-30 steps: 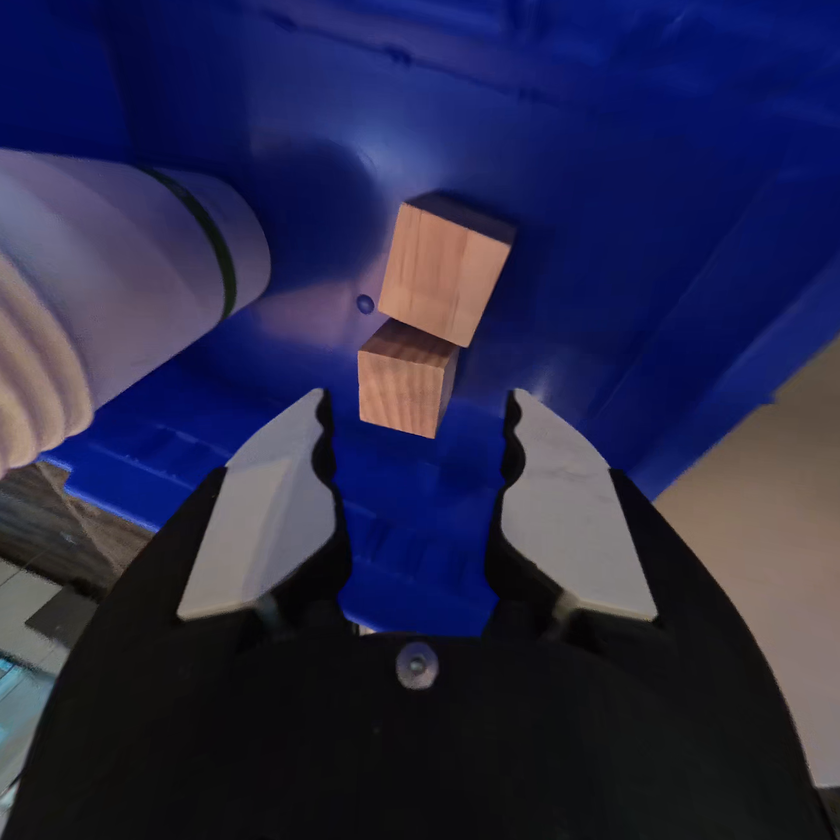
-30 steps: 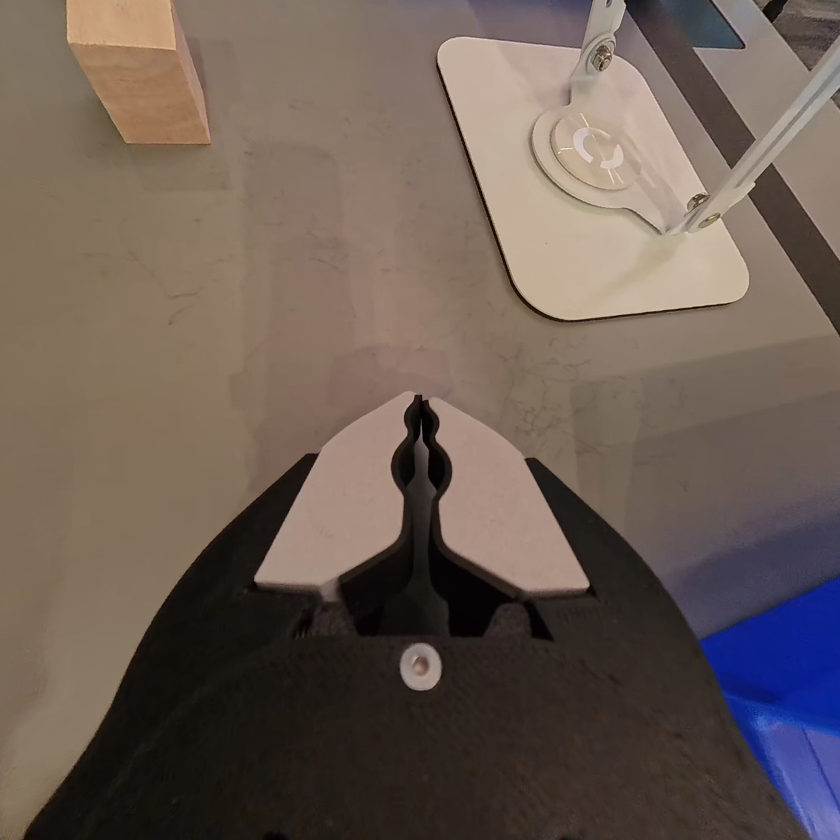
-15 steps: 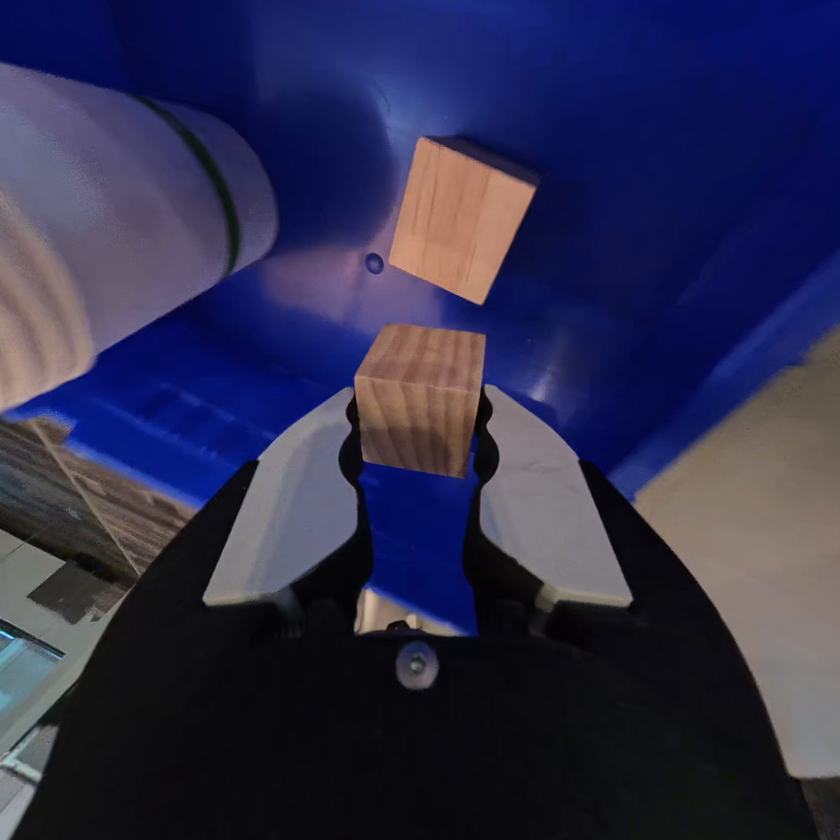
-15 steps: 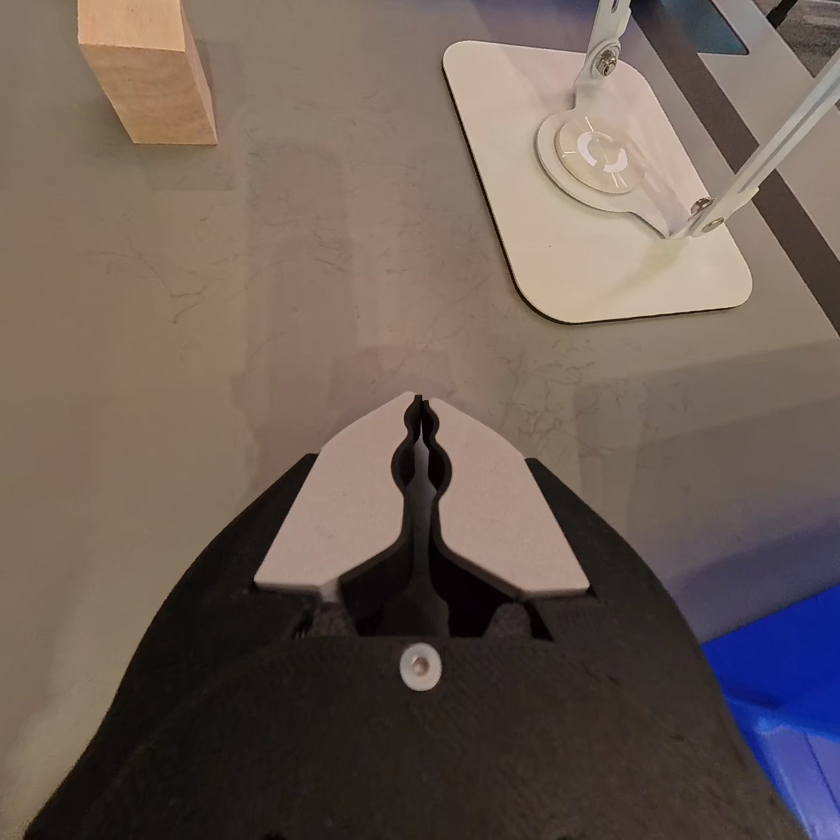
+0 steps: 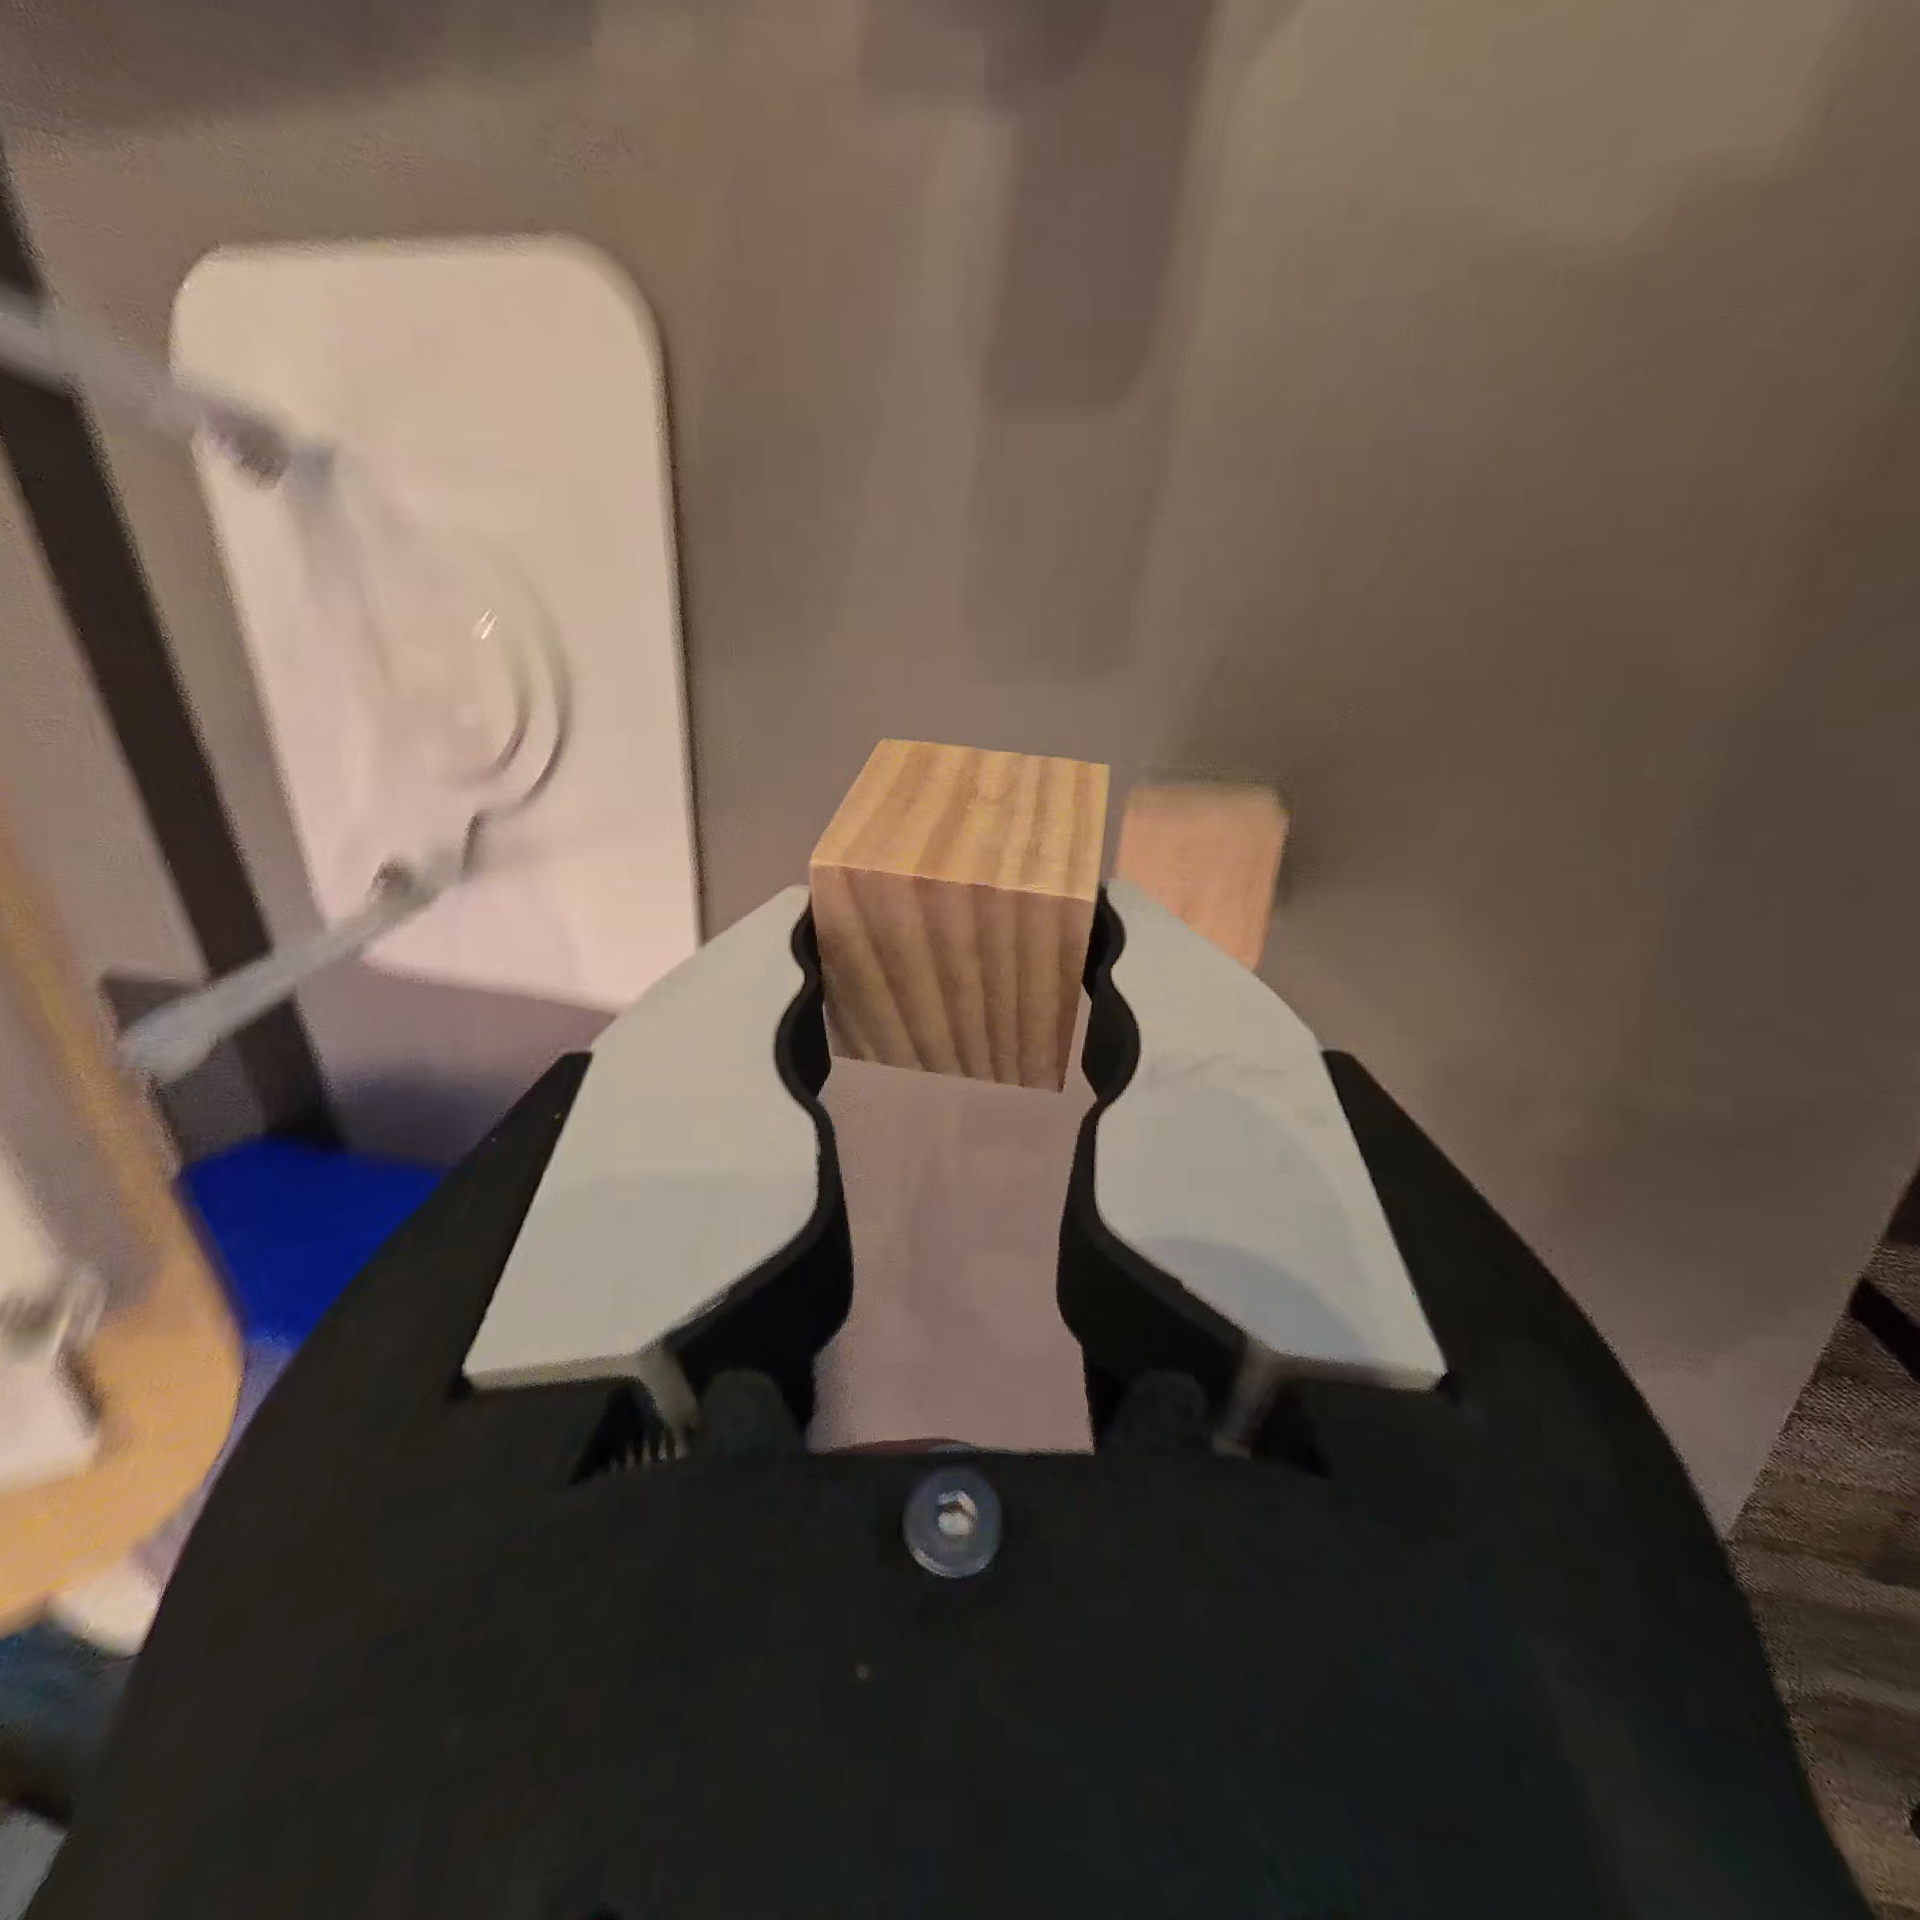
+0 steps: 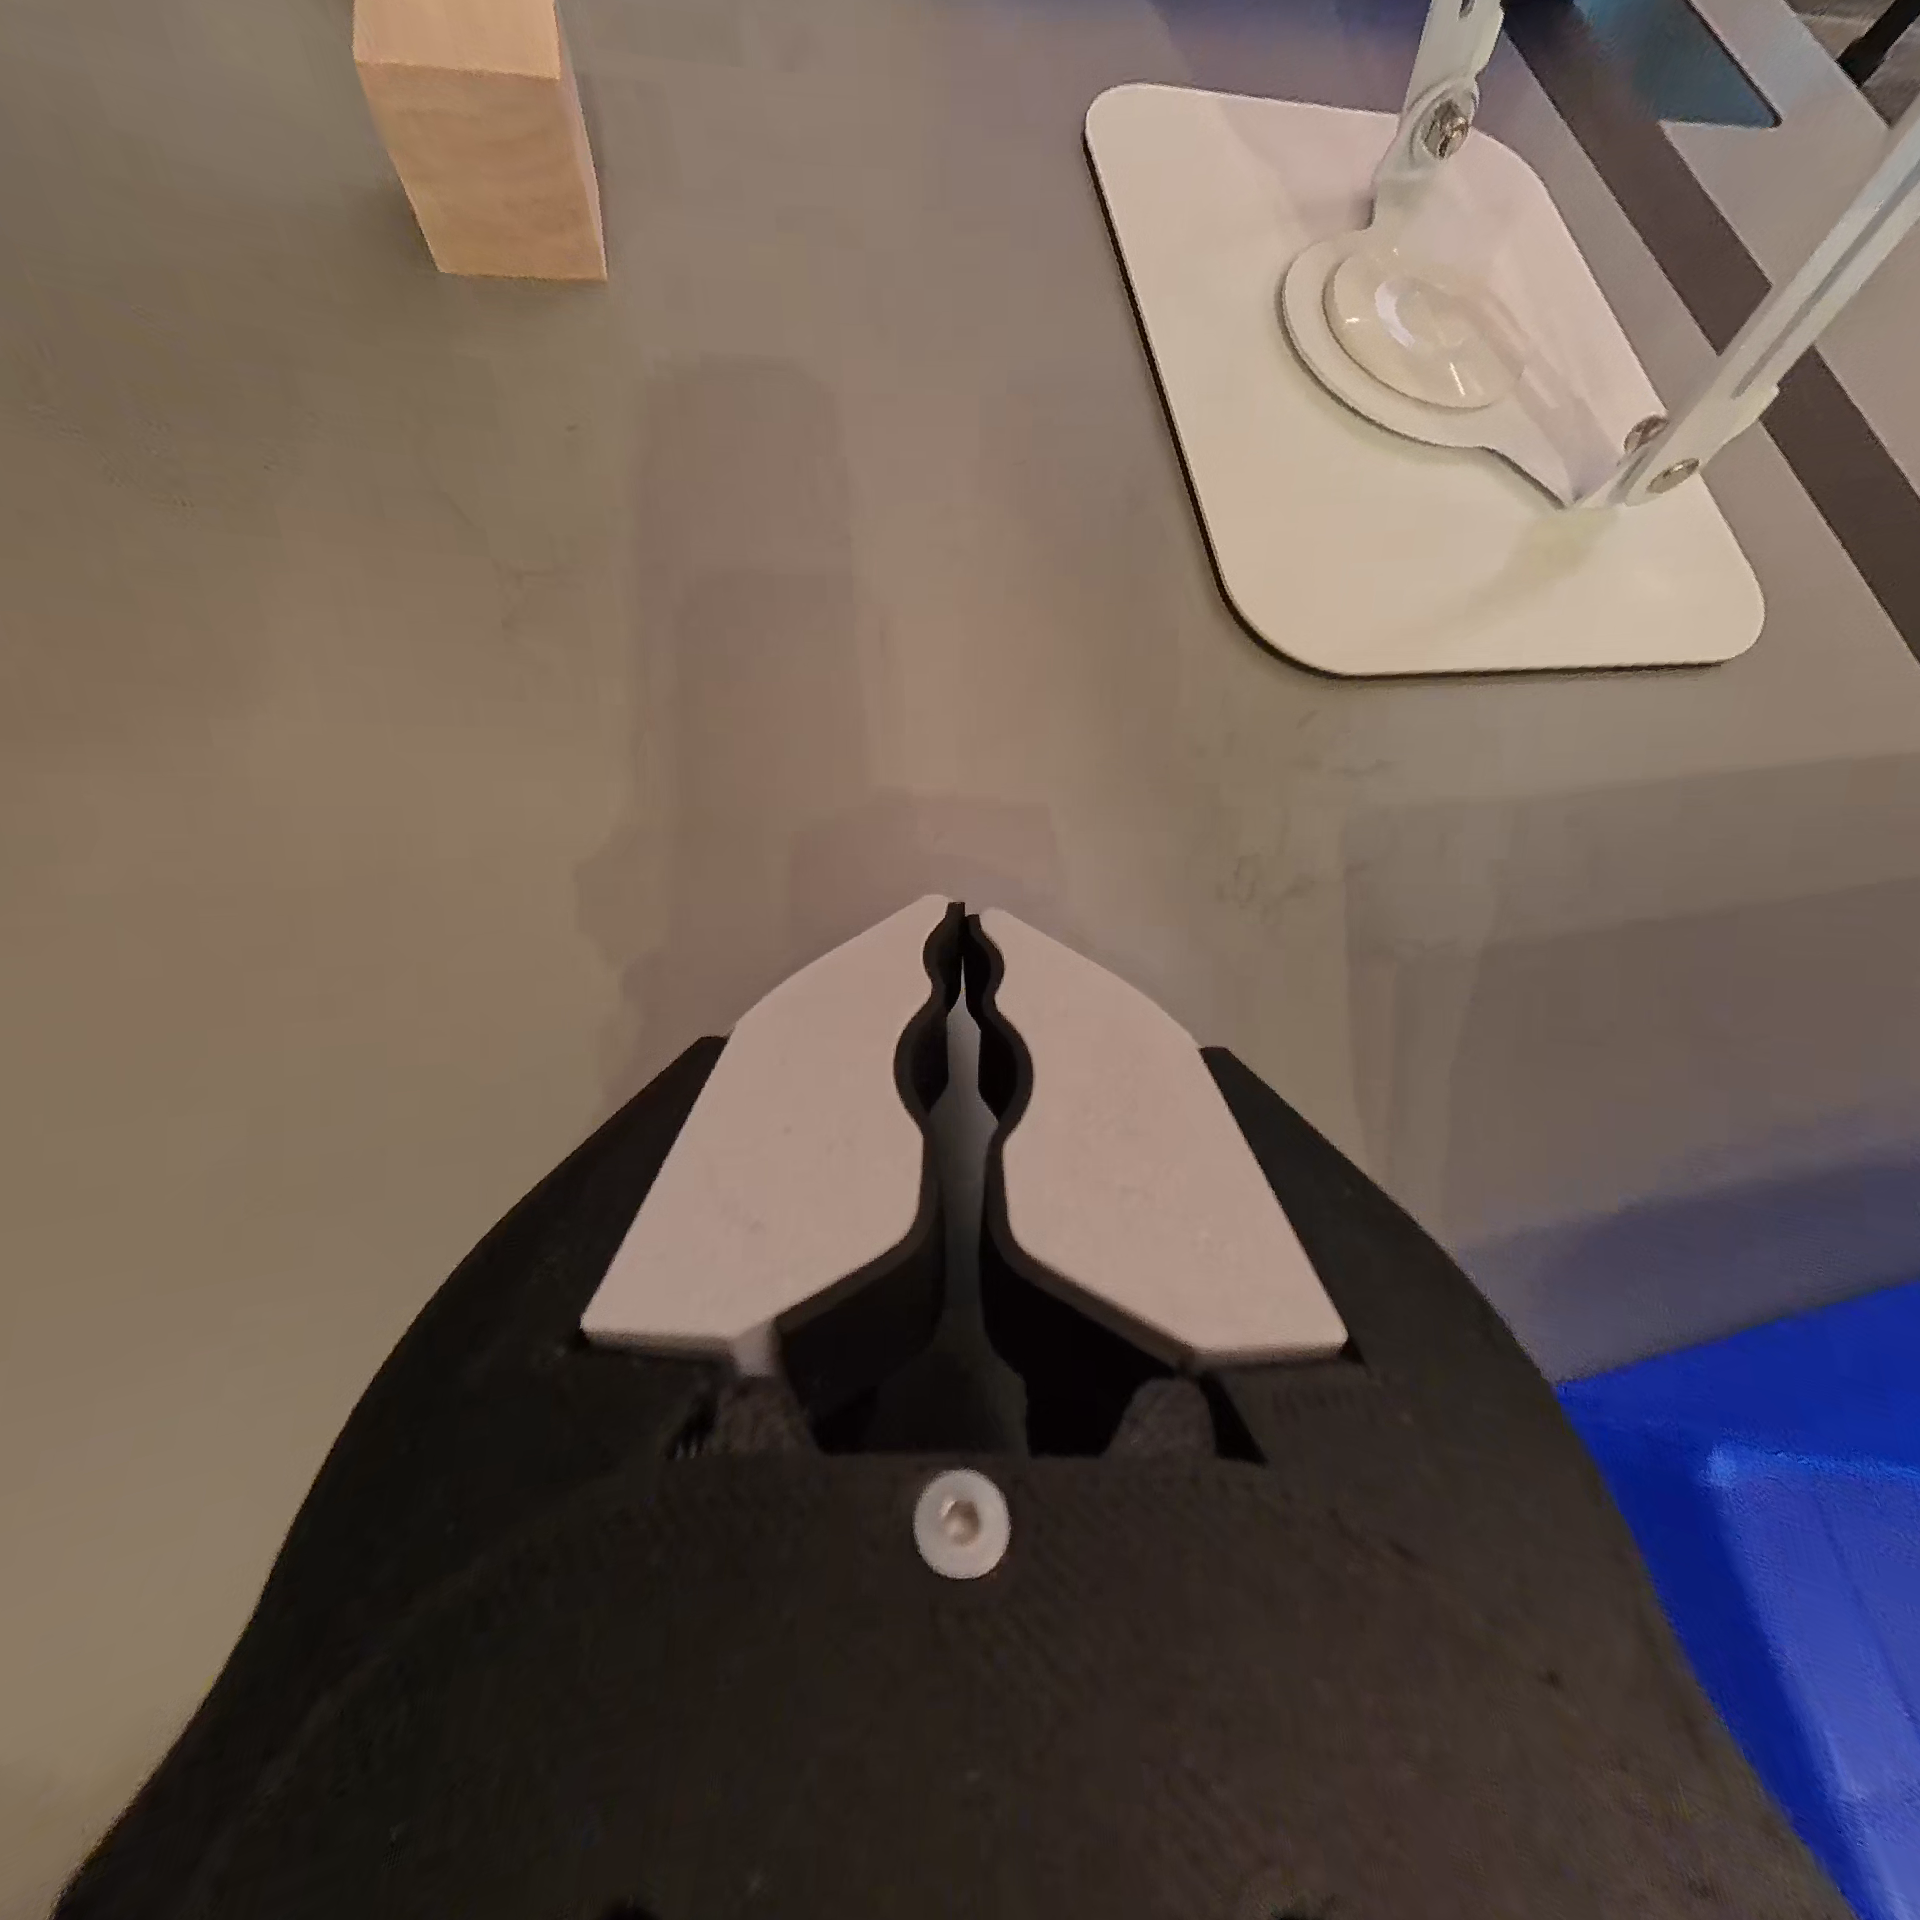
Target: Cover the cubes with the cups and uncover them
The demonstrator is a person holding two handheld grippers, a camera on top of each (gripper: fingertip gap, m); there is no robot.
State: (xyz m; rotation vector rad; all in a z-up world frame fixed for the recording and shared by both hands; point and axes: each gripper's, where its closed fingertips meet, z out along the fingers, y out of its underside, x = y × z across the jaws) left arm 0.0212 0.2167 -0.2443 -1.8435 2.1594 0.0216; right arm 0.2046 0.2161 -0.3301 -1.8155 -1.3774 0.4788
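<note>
My left gripper [image 5: 954,925] is shut on a wooden cube [image 5: 956,914] and holds it above the grey table. A second wooden cube [image 5: 1200,868], blurred, stands on the table just behind and to the right of the held one. In the right wrist view a wooden cube [image 6: 483,156] stands on the grey table at the far left. My right gripper [image 6: 958,914] is shut and empty, well short of that cube. No cup shows in the current views.
A white stand base [image 6: 1423,416] with a metal arm [image 6: 1766,281] sits at the right of the table; it also shows blurred in the left wrist view [image 5: 436,582]. A blue bin [image 6: 1756,1538] is at the lower right, and its corner [image 5: 301,1236] shows at the left.
My left gripper closed on the nearer cube inside the blue bin, lifted it out and carried it over the grey table. The white cup is out of view. The right gripper barely moved.
</note>
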